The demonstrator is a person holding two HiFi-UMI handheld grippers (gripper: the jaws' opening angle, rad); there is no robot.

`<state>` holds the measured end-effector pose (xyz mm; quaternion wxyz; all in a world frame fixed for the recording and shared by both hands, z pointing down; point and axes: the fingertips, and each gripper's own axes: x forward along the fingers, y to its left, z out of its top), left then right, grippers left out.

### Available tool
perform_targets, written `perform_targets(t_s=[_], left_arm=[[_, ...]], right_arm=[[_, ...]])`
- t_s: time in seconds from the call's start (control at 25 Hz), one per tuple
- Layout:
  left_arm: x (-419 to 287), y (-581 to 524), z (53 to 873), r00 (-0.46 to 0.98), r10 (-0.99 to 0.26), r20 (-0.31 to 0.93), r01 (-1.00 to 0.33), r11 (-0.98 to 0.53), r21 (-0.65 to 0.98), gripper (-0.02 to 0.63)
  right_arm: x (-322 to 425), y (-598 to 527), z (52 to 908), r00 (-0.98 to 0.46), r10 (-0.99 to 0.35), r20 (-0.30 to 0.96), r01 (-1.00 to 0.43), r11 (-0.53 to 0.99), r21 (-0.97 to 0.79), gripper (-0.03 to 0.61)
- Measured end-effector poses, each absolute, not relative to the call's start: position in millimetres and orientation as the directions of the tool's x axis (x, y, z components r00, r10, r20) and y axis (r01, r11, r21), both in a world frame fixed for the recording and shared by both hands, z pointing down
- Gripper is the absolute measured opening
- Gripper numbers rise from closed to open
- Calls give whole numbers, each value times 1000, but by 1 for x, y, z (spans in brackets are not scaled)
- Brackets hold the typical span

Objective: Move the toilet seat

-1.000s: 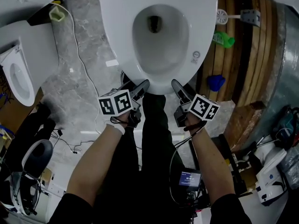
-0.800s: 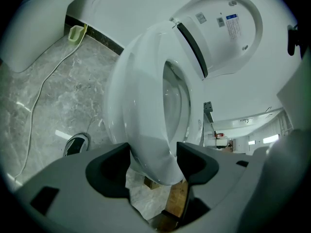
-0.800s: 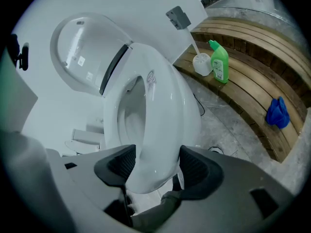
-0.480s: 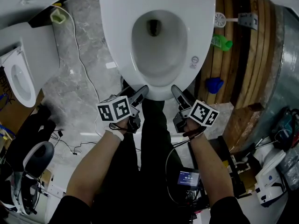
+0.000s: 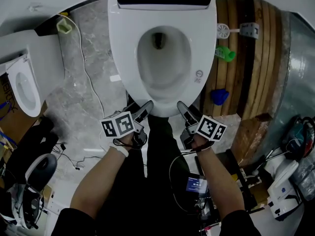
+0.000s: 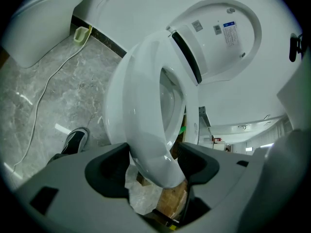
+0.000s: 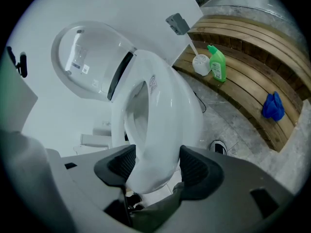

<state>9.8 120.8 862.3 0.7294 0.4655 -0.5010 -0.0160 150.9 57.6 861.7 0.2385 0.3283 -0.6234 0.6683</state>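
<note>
Both forearms (image 5: 98, 181) stretch forward side by side. Straight ahead lies the toilet seat (image 5: 124, 58). Its front rim is clamped between the jaws of the left gripper (image 5: 146, 107) and the right gripper (image 5: 180, 106). Beyond them the bowl (image 5: 162, 77) opens under the seat, with the lid (image 6: 218, 33) upright behind.

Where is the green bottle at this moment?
Head view, right side: the green bottle lies on the wooden slats beside the toilet seat, between the white round tool and the blue object.
</note>
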Motion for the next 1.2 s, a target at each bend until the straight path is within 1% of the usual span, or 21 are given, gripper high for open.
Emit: perform_targets(t_s=[0.36, 0.84, 1.2], left_arm=[[8, 117, 809, 528, -517, 674, -407, 543, 735, 295], [4, 112, 764, 545, -531, 649, -417, 500, 759, 295], [-1, 105, 738, 543, -557, 628, -406, 481, 777, 295]], right_arm=[[152, 56, 809, -693, -62, 718, -712, -91, -696, 295], [150, 50, 759, -732, -60, 678, -674, -78, -735, 295], [146, 45, 732, -749, -30, 661, -662, -10, -750, 295]])
